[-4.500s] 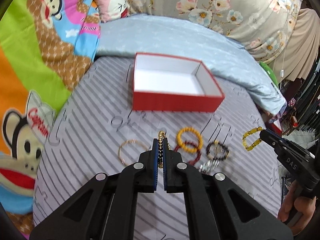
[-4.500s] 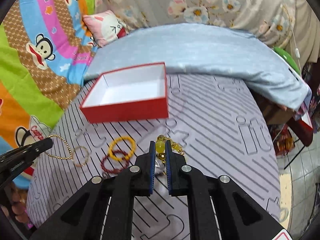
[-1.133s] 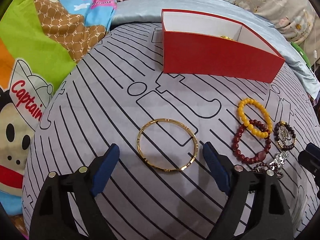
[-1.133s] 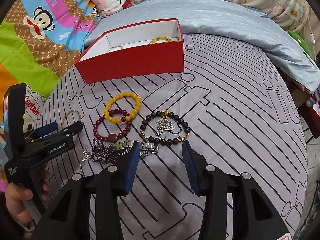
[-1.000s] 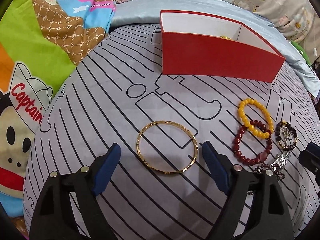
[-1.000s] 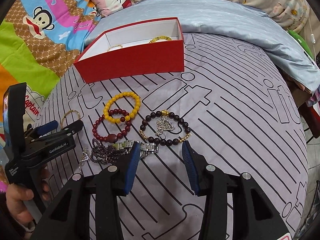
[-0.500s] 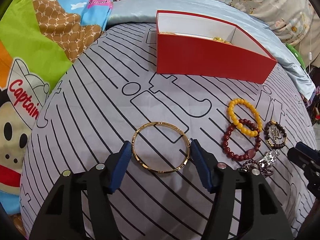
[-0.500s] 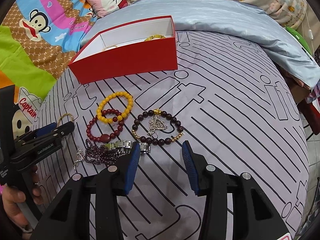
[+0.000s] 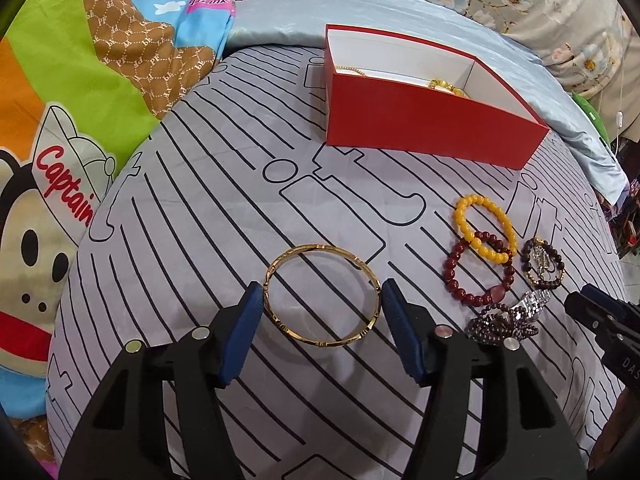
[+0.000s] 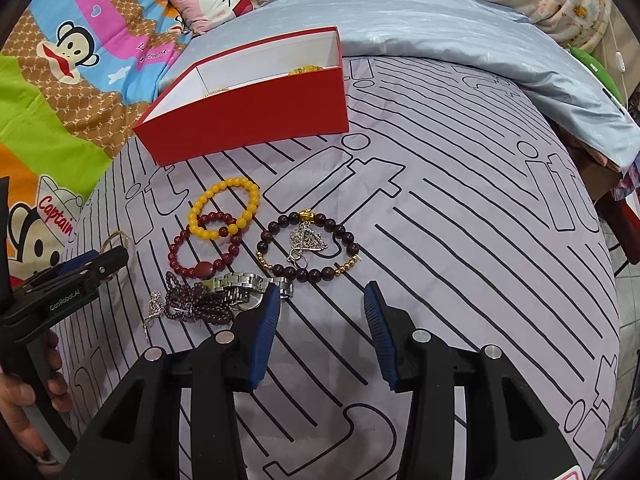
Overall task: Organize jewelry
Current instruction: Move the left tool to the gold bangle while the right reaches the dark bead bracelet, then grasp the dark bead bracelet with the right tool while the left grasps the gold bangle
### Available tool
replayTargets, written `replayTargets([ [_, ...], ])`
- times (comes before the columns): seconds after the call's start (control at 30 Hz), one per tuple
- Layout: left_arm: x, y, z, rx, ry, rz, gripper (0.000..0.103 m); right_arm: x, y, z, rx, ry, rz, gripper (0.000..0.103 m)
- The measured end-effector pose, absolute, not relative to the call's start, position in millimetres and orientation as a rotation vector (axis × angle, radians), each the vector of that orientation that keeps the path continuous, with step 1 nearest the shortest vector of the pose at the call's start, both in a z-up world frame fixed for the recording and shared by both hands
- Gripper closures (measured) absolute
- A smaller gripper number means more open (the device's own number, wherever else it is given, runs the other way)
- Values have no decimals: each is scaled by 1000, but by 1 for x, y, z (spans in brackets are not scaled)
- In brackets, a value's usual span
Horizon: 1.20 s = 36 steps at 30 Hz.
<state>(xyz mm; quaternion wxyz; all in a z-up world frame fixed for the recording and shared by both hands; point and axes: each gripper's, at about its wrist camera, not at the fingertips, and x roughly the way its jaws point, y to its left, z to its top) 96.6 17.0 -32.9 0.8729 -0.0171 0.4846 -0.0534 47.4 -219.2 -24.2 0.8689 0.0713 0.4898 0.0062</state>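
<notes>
A gold bangle (image 9: pixel 322 295) lies flat on the grey striped cloth. My left gripper (image 9: pixel 322 298) is open, its blue pads on either side of the bangle. A red box (image 9: pixel 424 118) with a white inside stands behind it, with gold pieces inside; it also shows in the right wrist view (image 10: pixel 256 112). A yellow bead bracelet (image 10: pixel 224 208), a red bead bracelet (image 10: pixel 202 250), a dark bead bracelet (image 10: pixel 308 246), a silver watch (image 10: pixel 244 286) and a dark bead string (image 10: pixel 192 304) lie in a cluster. My right gripper (image 10: pixel 322 296) is open and empty just in front of the dark bracelet.
A light blue quilt (image 10: pixel 440 36) runs behind the box. A cartoon monkey blanket (image 9: pixel 80 100) lies at the left. The bed's edge drops off at the right (image 10: pixel 624 240).
My left gripper has moved forward and narrowed, so its pads now flank the gold bangle. My right gripper has crept slightly closer to the bracelets and stays open.
</notes>
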Motion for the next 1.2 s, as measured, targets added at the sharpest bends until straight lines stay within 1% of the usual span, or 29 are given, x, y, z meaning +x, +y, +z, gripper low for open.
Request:
replayTargets([
  [0.27,95,19,-34,-38,1023,-110,45,50,-221,-26,146,1022,5,60],
  [0.57,97,17,-34,-42,1030,-118,45,61,-228,-24,155,1007,-5,64],
  [0.6,97,17,-35,-40,1031,-118,45,63,-230,-25,153,1006,-7,66],
  [0.63,98,16,-35,-40,1031,-118,45,65,-231,-26,155,1008,-9,71],
  [0.73,99,16,-35,-39,1033,-118,45,72,-236,-33,166,1028,-12,78],
  [1.07,101,15,-39,-38,1049,-122,45,87,-229,-42,91,1020,-25,85],
  [1.1,102,15,-40,-39,1051,-122,45,88,-227,-42,73,1018,-27,88],
  [1.13,102,15,-40,-39,1052,-122,45,88,-226,-42,62,1017,-24,95],
  [1.2,102,16,-40,-39,1052,-121,45,88,-225,-42,59,1019,-20,96],
])
